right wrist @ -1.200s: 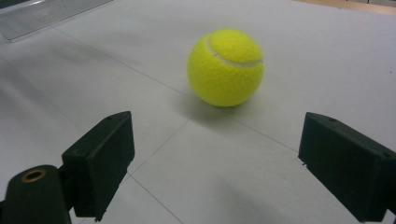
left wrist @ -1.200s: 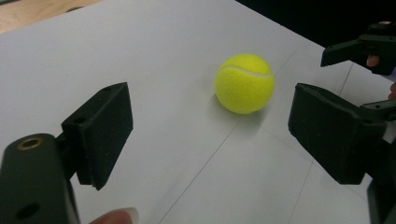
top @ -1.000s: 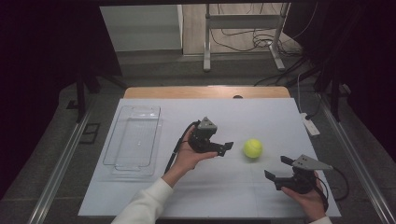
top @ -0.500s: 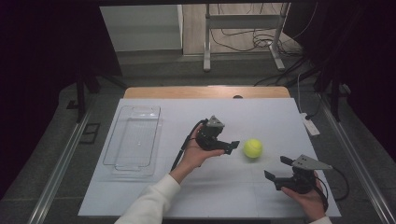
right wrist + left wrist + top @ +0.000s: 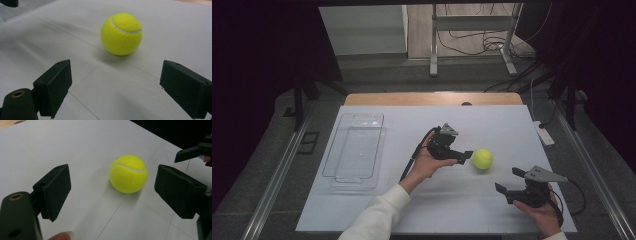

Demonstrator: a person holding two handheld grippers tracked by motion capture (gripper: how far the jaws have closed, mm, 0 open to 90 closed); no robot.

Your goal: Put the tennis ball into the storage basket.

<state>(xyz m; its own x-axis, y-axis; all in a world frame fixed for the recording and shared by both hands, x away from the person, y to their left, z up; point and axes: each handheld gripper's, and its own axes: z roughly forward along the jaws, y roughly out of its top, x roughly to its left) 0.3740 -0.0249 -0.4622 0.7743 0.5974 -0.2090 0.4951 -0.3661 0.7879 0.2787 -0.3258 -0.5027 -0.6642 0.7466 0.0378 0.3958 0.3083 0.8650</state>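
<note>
A yellow tennis ball [image 5: 482, 159] rests on the white table right of centre. My left gripper [image 5: 462, 153], held in a hand with a white sleeve, is just left of the ball and points at it. In the left gripper view its jaws [image 5: 112, 185] stand open with the ball [image 5: 128, 173] a short way beyond the tips, untouched. My right gripper [image 5: 509, 181] is near the front right and is open too. In the right gripper view, the ball [image 5: 121, 33] lies farther ahead of the gripper [image 5: 115, 75]. The right gripper's tip [image 5: 192, 152] appears past the ball in the left gripper view.
A clear plastic tray [image 5: 354, 150] lies on the left part of the table; its corner [image 5: 25, 6] is in the right gripper view. A white power strip [image 5: 544, 134] sits at the right edge. Black cables trail from both grippers.
My left gripper has moved right, closing the gap to the tennis ball, jaws still open. The ball and the right gripper have stayed where they were.
</note>
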